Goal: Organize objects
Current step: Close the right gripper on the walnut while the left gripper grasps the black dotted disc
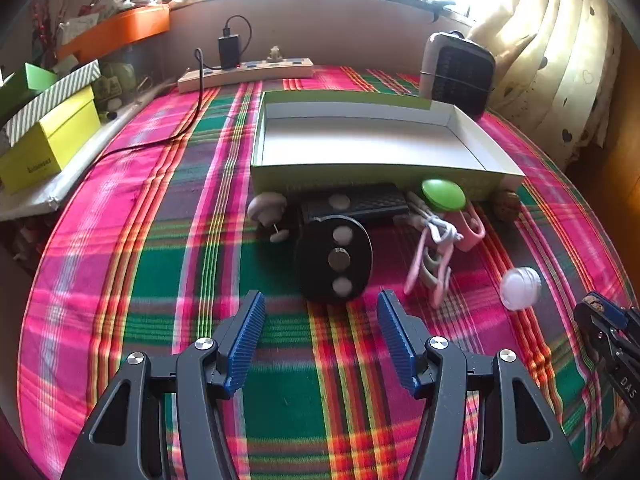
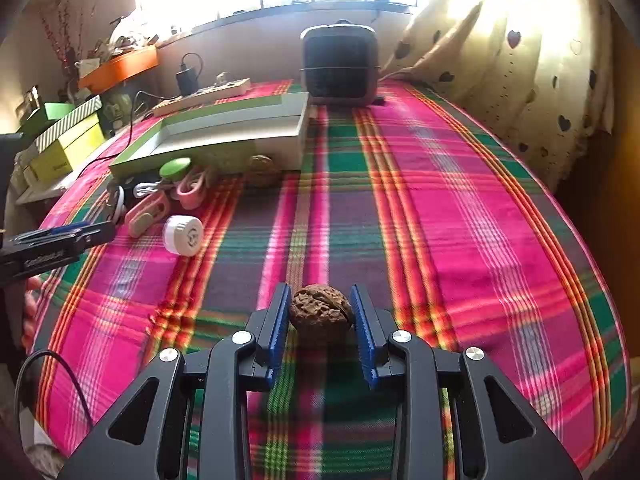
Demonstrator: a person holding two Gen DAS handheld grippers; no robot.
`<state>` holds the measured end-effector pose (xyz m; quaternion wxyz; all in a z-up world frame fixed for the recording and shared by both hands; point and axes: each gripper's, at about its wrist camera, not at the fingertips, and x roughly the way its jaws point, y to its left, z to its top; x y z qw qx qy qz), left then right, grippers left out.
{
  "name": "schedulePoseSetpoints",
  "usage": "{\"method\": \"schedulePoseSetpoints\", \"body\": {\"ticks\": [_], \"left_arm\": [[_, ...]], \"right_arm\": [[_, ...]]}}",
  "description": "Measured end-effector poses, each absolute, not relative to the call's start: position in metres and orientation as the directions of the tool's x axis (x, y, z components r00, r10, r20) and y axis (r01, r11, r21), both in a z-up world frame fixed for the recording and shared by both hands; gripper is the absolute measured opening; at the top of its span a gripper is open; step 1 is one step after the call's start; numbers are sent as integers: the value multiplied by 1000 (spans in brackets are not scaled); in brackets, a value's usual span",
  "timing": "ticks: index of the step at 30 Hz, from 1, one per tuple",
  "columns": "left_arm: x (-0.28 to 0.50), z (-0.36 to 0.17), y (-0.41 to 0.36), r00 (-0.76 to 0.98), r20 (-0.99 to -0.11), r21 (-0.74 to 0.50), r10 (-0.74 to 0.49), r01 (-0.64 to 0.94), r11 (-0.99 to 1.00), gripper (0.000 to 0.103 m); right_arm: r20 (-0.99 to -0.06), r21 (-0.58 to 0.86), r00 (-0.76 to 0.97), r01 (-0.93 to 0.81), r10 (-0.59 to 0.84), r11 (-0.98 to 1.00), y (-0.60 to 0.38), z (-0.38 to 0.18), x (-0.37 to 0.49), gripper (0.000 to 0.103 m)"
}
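Walnut (image 2: 321,309) sat between the blue pads of the right gripper (image 2: 321,320), jaws closed on it above the plaid tablecloth (image 2: 440,200). The left gripper (image 1: 320,332) hung open and empty before a black disc (image 1: 334,259). The shallow box (image 1: 372,166) lay toward the table's far edge.

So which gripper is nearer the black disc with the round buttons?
Left. The left gripper is open just short of the black disc; the right gripper, holding a walnut, sits farther right.
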<state>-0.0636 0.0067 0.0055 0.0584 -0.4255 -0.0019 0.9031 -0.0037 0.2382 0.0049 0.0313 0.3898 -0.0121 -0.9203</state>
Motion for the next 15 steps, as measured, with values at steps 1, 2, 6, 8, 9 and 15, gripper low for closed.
{"method": "schedulePoseSetpoints", "body": {"ticks": [1, 2, 6, 8, 9, 15], "left_arm": [[-66, 6, 6, -632, -768, -54, 107, -102, -993, 58], [-69, 5, 6, -631, -769, -53, 104, -100, -994, 58], [-75, 5, 7, -630, -770, -46, 102, -105, -993, 58], [-78, 5, 8, -629, -771, -41, 100, -107, -993, 58], [-79, 5, 7, -629, -771, -41, 100, -107, -993, 58], [-84, 5, 9, -627, -773, -32, 93, -108, -994, 56]], "right_arm": [[-715, 46, -695, 55, -71, -997, 237, 6, -5, 32], [-713, 44, -697, 62, -75, -997, 235, 8, -7, 32], [-709, 43, -700, 78, -85, -996, 232, 11, -15, 32], [-712, 44, -697, 86, -92, -995, 230, 11, -19, 32], [-712, 46, -695, 90, -96, -995, 229, 11, -21, 32], [-716, 54, -687, 124, -125, -991, 221, 14, -32, 32]]}}
